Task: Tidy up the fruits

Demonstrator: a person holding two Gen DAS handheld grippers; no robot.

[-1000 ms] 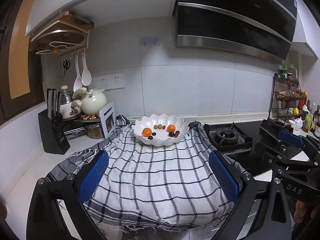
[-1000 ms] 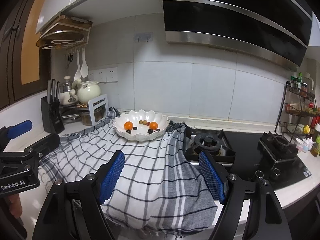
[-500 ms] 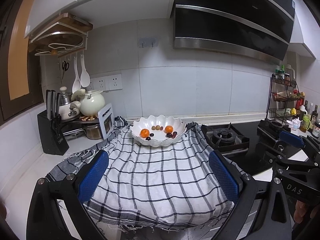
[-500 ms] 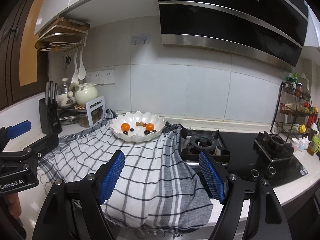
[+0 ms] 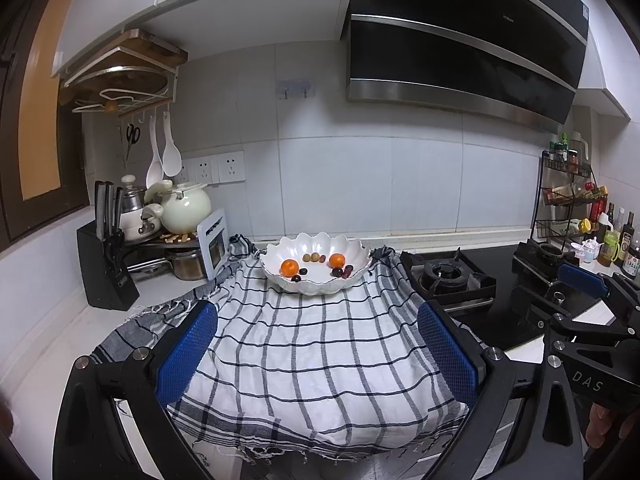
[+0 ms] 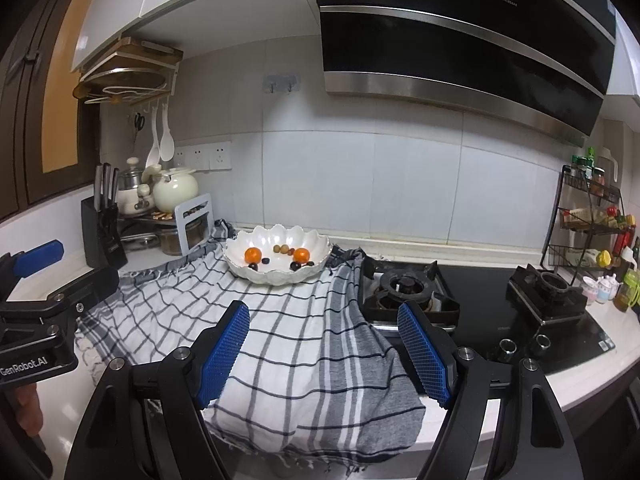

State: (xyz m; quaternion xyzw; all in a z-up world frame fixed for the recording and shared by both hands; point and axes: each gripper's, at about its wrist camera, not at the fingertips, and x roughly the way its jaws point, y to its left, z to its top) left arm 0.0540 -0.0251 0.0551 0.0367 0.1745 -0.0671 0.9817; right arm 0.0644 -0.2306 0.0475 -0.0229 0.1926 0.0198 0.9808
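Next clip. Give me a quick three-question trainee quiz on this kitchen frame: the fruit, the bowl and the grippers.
1. True or false: the white bowl stands on the checked cloth.
2. How many orange fruits lie in the bowl: A one, B two, C four?
3. Fill in: the left gripper and the right gripper both have their jaws ____, with nothing held.

Key
1. True.
2. B; the second lies further right, with small greenish and dark fruits around them.
3. Open.
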